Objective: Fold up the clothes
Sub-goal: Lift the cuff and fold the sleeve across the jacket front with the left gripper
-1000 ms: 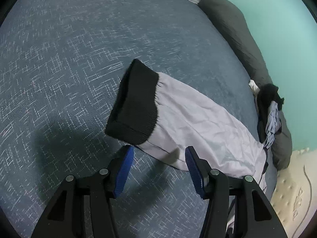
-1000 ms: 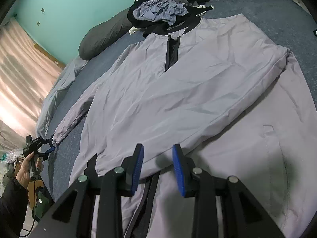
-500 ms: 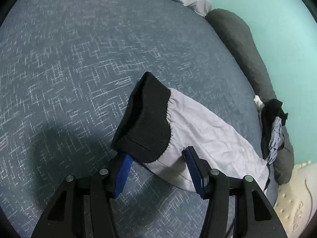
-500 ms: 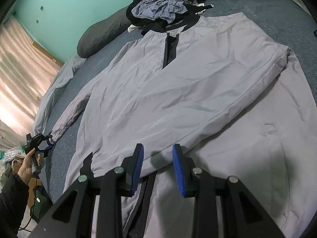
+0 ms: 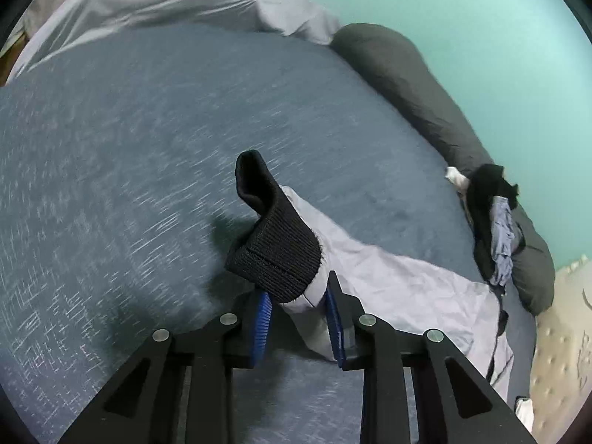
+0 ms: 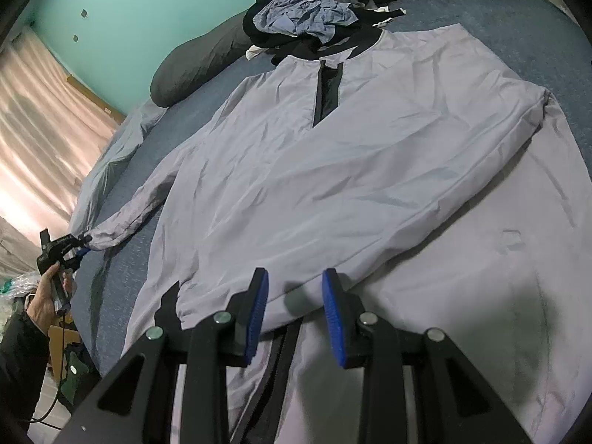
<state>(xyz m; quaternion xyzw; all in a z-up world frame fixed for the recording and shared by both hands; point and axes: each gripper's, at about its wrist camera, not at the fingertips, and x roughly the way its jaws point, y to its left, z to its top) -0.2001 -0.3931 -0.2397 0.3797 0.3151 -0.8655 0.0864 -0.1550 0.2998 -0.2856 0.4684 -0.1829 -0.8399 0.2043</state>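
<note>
Ribbed black cuff [image 5: 275,255] probably pinched as left jaws close, right jaws parted, empty.

No legible text (anywhere in view)

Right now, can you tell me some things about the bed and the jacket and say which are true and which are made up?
1. The left gripper has the jacket's black cuff between its fingers. True; the fingers are closing on it.
2. The right gripper is pinching the jacket's collar. False; its fingers hold nothing and hover over the jacket's lower edge.
3. A heap of crumpled clothes lies by the jacket's neck. True.
4. The wall behind the bed is bright red. False; it is teal green.
5. The jacket lies spread on a blue bedcover. True.
</note>
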